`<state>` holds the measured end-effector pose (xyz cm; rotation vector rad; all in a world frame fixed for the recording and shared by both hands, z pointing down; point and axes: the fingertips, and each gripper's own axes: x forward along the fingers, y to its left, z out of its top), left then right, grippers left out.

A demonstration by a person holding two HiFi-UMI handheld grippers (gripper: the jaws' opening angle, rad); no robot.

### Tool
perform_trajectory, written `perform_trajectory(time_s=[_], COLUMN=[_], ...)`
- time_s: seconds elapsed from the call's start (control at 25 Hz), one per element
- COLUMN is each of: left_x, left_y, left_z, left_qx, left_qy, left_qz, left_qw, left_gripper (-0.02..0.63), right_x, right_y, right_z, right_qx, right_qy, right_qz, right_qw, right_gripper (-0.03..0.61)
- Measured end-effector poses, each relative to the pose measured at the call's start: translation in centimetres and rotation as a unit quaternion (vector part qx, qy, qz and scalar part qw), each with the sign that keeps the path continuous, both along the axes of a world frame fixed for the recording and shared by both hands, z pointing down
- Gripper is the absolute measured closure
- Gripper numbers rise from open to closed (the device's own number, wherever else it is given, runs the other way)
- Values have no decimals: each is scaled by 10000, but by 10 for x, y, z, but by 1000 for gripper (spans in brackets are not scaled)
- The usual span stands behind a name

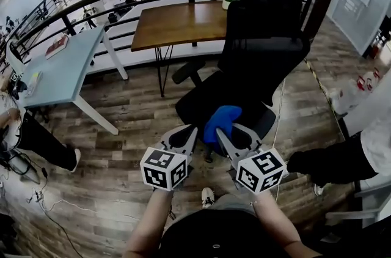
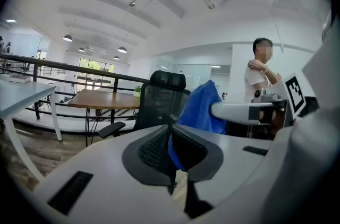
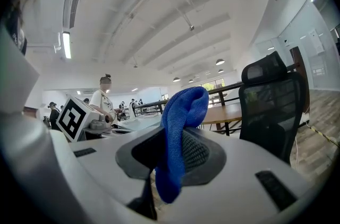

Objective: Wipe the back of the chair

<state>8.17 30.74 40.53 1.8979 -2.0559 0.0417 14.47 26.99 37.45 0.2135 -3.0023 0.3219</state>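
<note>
Head view: chair (image 1: 263,49) faces right gripper (image 1: 222,137), cloth (image 1: 221,118) upright

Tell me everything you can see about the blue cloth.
The blue cloth looks like soft, fuzzy microfibre, plain bright blue, bunched rather than spread. The right gripper is shut on it: a rounded fold rises above the jaws, an end hangs below. One edge also sits between the shut jaws of the left gripper. It is held in the air, apart from the black chair.
</note>
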Motion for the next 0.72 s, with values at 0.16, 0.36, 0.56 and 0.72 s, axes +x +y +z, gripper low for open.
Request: perform_trajectory(time_s=[0.16,0.36,0.56,0.72], left_x=[-22,-41,-57,-80], left_y=[-37,-72,-111,-144], left_z=[1,6,15,18], left_qx=[12,-22,-92,-110], left_qy=[57,86,139,165], left_qz=[15,172,460,718], left_qw=[10000,9998,9988,9972], left_gripper=[581,581,581,581], right_x=[-16,-27,-37,-59], right_y=[-36,-67,-99,-125], right_z=[0,7,18,22], right_qx=[10,-12,-74,-42], right_qy=[-25,24,95,171], right_qz=[93,271,566,761], right_qw=[10000,9996,9983,9969], right_gripper=[488,488,488,488])
